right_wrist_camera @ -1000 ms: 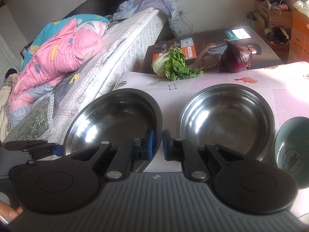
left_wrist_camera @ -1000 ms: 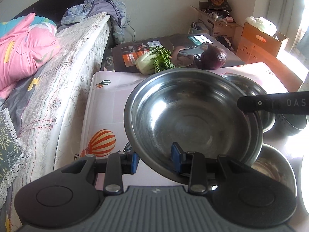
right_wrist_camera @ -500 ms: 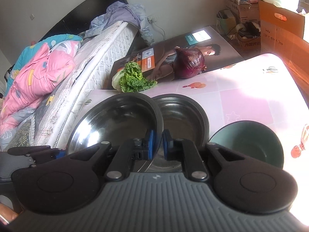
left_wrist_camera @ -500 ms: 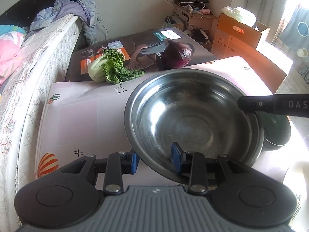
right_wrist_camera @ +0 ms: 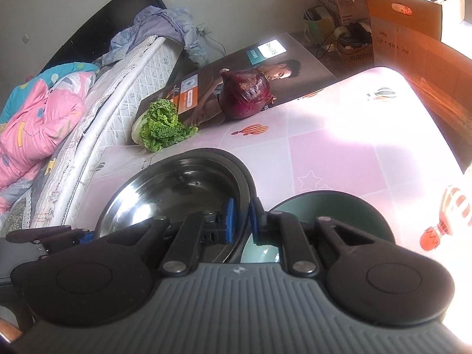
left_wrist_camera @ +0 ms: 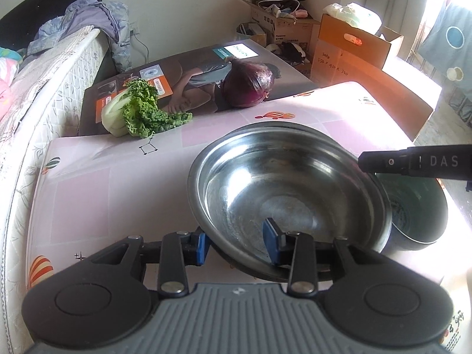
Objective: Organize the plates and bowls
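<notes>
Gripping the near rim of the steel bowl point(left_wrist_camera: 283, 197), my left gripper point(left_wrist_camera: 237, 243) has one blue pad outside the wall and one inside; the gap between them is wide, yet they bear on the rim. My right gripper point(right_wrist_camera: 241, 219) pinches the same bowl point(right_wrist_camera: 183, 188) on its right edge, pads nearly together with only the thin wall between. I see the bowl as wide, shallow and polished, with smudges and a dull patch on its floor, tilted down toward my left claw. A second steel rim point(left_wrist_camera: 309, 125) shows just under its far edge, so it looks nested over another bowl, though I cannot tell whether they touch. Just to its right sits a dark green bowl point(right_wrist_camera: 333, 206), partly hidden by my right claw. Across the left view, the right gripper's black finger point(left_wrist_camera: 413, 162) bars the green bowl point(left_wrist_camera: 413, 206). All this sits on a pink mat point(left_wrist_camera: 118, 177) printed with balloons. Farther off lie a leafy cabbage point(left_wrist_camera: 138, 113) and a red cabbage point(left_wrist_camera: 247, 84) at the mat's far edge, with a bed point(right_wrist_camera: 59, 124) left and cardboard boxes point(left_wrist_camera: 348, 47) beyond.
</notes>
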The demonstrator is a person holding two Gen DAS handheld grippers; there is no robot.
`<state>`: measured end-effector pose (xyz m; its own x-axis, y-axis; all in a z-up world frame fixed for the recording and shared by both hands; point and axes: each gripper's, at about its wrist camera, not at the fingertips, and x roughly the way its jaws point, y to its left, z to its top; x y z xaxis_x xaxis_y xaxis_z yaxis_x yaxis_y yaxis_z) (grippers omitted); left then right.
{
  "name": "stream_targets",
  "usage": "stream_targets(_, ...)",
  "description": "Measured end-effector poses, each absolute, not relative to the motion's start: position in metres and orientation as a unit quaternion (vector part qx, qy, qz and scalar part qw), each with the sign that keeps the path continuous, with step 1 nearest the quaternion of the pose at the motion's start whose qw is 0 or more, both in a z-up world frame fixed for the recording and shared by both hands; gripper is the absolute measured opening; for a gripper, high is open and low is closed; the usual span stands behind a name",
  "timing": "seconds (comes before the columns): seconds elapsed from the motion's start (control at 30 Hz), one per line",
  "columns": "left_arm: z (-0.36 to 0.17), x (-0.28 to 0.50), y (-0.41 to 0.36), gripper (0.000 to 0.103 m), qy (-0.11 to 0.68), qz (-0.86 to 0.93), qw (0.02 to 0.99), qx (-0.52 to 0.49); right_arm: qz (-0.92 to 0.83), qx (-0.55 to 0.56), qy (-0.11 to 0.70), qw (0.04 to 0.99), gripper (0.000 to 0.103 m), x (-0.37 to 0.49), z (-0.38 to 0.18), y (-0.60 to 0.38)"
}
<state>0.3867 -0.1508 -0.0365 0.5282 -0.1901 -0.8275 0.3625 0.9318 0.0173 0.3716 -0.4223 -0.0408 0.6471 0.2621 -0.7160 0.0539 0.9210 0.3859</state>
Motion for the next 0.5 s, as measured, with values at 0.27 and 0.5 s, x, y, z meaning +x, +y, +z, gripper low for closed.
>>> stream_targets(0.27,-0.029,0.383,-0.148,0.062,0.441,-0.161,0.879,0.084,0.061,0.192,0.403,0.893,0.015,0.367,-0.03,-0.424)
stream_targets(0.5,-0.022,0.377,-0.144,0.062,0.435,-0.15,0.885,0.075,0.06,0.19,0.397,0.896,0.017,0.351,-0.021,-0.428)
